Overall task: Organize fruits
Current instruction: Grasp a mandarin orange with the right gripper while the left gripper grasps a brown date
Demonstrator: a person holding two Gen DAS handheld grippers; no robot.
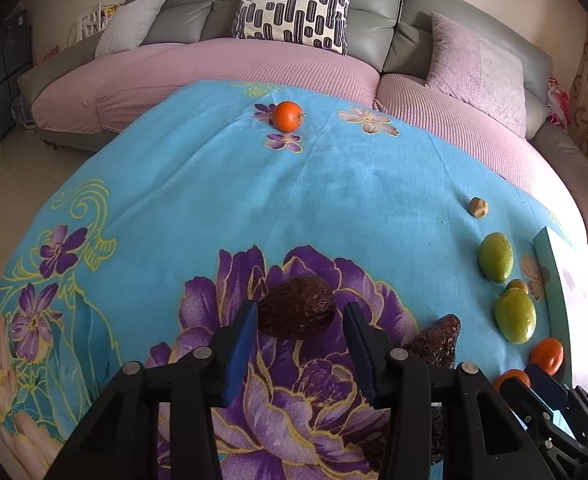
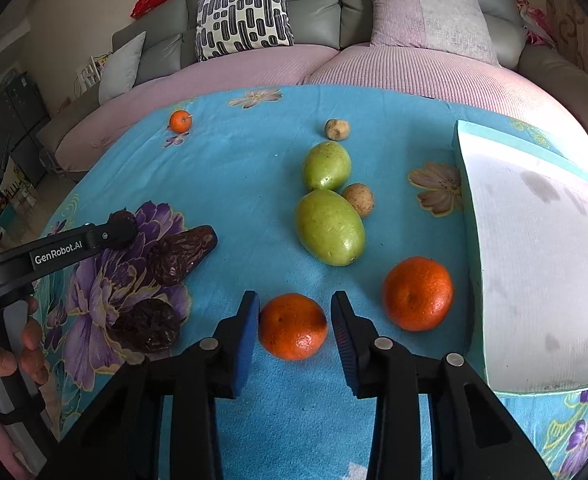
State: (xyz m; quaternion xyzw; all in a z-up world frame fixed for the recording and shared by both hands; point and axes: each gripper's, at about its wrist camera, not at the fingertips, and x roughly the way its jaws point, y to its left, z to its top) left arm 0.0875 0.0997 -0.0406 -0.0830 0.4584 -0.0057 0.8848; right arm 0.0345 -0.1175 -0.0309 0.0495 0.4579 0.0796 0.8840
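Two tools, both spread wide, holding nothing. Left tool: dark brown fruit between fingertips, on blue flowered cloth. Right tool: orange between fingertips, small gap each side. Second orange at 2 o'clock, near white box. Two green fruits at 12 o'clock, beyond.

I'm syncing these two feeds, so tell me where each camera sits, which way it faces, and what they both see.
Left wrist: on the left gripper, facing the sofa across the blue cloth; open jaws flank a dark brown fruit.
Right wrist: on the right gripper, same heading, open around an orange; a hand shows, holding the left gripper.
Shared: far orange, two green fruits, patterned cushion.
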